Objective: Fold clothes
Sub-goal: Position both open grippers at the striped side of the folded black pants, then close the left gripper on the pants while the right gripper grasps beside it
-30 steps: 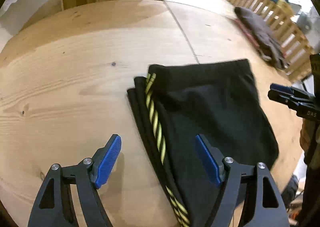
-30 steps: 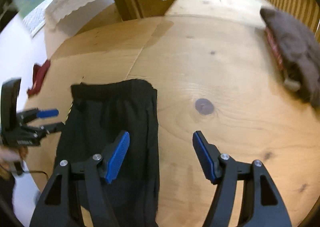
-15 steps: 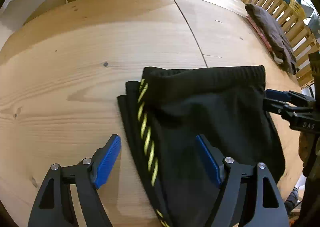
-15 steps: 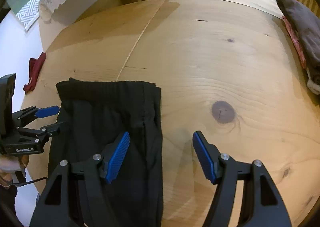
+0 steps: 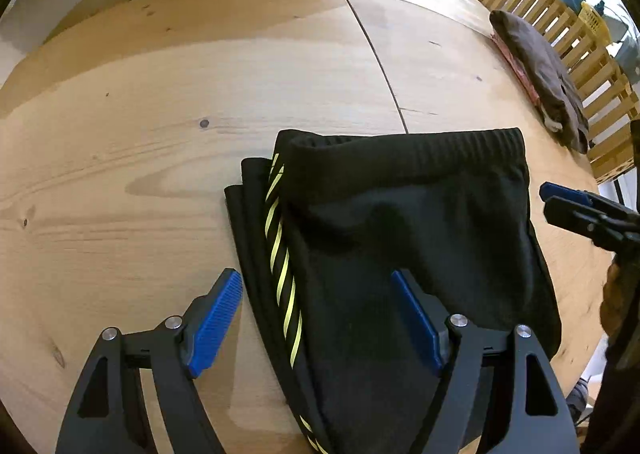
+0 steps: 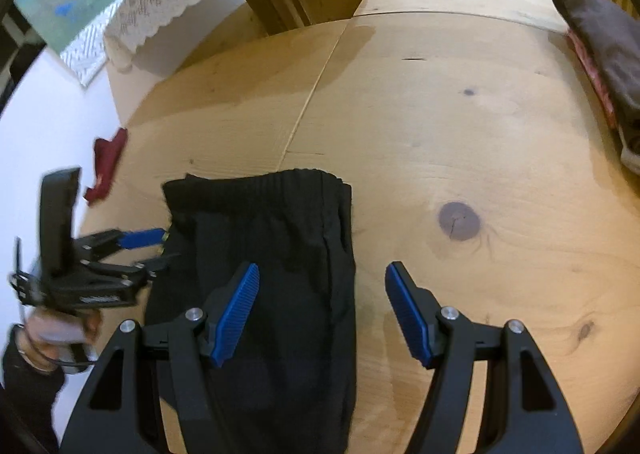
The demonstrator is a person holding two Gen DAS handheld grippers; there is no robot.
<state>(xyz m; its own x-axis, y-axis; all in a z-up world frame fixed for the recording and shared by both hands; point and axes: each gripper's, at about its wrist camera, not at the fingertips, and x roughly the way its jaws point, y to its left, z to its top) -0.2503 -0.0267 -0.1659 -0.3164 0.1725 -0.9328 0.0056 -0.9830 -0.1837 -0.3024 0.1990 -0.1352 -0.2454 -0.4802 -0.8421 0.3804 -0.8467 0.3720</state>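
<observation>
Black shorts [image 5: 400, 238] with a yellow-striped side seam lie folded on the wooden tabletop [image 5: 160, 133], waistband on the far side. Left gripper [image 5: 316, 318] hovers over the shorts' striped edge, fingers spread and pinching nothing. Right gripper [image 6: 322, 308] hovers over the shorts' opposite edge, fingers likewise spread and empty. Beyond the shorts, a folded brown garment [image 5: 540, 73] rests near the slatted wooden fence [image 5: 560, 25].

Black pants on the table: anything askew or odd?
Slightly. The black pants lie flat, but the folded layers are offset: on the left side an under layer and the yellow-striped seam stick out past the top layer instead of lining up. A small red cloth hangs off the table's left edge.
</observation>
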